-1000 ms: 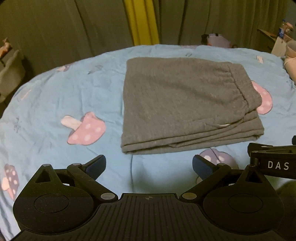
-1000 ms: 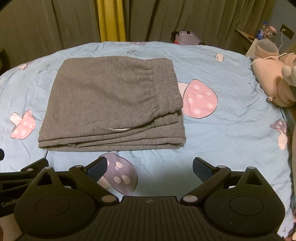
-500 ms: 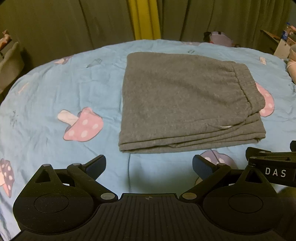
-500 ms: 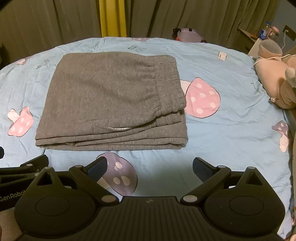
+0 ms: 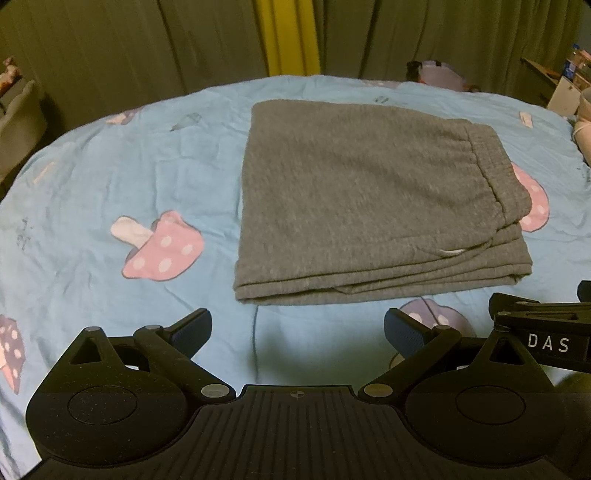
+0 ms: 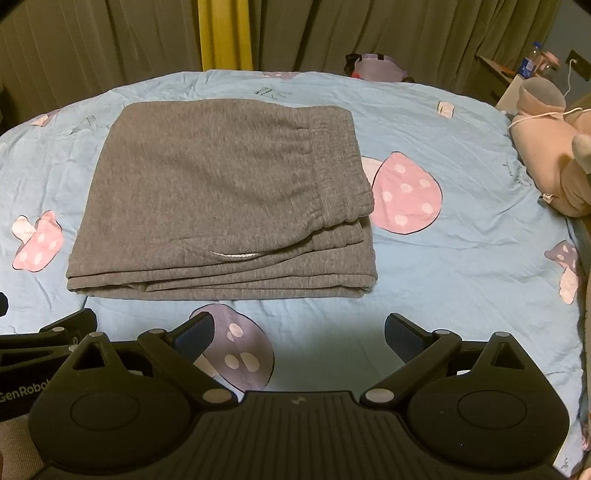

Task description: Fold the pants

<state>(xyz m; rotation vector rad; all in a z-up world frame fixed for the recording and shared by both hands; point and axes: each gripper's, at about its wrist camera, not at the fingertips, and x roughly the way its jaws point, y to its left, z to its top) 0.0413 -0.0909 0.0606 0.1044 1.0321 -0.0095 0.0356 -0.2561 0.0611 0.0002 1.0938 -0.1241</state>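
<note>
Looking through the left wrist camera first: the grey sweatpants (image 5: 369, 206) sit folded into a compact rectangle in the middle of the blue mushroom-print bedsheet (image 5: 110, 166), several layers stacked at the near edge, elastic waistband (image 5: 491, 173) over on the right side. The left gripper (image 5: 297, 328) hangs just short of that near edge, fingers spread wide with nothing between them, not touching the fabric. My guess is it's parked low and close so it could slide under the stack if another fold is wanted, but honestly the bundle looks pretty much done. The other tool's black body, lettered DAS, pokes in at the right edge, so both are held side by side.

Right wrist camera, same story from a bit further right: sweatpants (image 6: 229, 192) lie flat, a bit of white drawstring (image 6: 232, 254) peeking out from a pocket-like fold near the front. The right gripper (image 6: 299, 332) is also spread apart and empty, hovering over a purple mushroom print (image 6: 240, 354) just in front of the stack. A pinkish plush toy (image 6: 554, 162) lies well off to the right at the bed's edge, clear of everything. Green curtains (image 6: 369, 33) with one yellow strip hang behind the bed.

If anything's left, it's maybe squaring the slightly stepped layers at the front edge.
</note>
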